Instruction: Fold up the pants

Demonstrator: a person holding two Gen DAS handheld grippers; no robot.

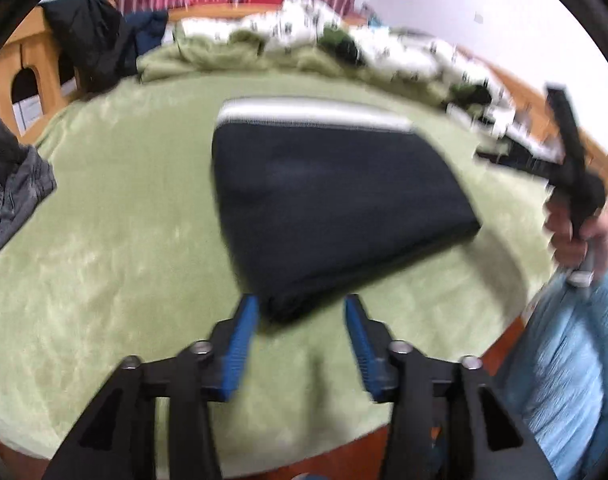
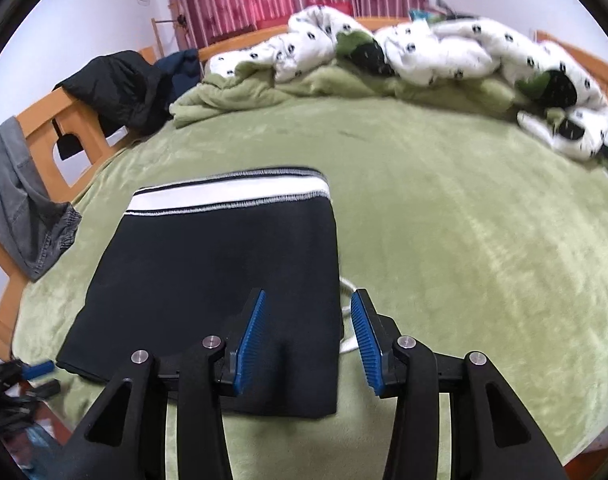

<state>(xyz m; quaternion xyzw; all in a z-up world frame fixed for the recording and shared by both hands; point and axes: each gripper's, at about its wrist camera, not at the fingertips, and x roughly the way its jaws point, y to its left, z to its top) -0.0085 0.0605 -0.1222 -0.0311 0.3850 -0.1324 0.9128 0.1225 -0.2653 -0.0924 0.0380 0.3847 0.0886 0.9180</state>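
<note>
The folded black pants (image 1: 328, 196) with a white-striped waistband (image 1: 312, 114) lie flat on the green blanket (image 1: 116, 240). My left gripper (image 1: 301, 304) is open, and the near corner of the pants sits just between its blue pads without being pressed. In the right wrist view the same pants (image 2: 208, 280) lie left of centre. My right gripper (image 2: 309, 296) hangs open over their near right edge, its pads apart and clear of the cloth. A white cord (image 2: 346, 320) peeks out beside that edge. A person's hand (image 1: 572, 236) holds a black tool at the right.
Grey jeans (image 2: 20, 200) hang over the wooden bed frame (image 2: 44, 120) at the left, with a black jacket (image 2: 116, 84) behind. A rumpled white spotted quilt (image 2: 444, 48) lines the far side. The blanket (image 2: 484, 240) stretches right of the pants.
</note>
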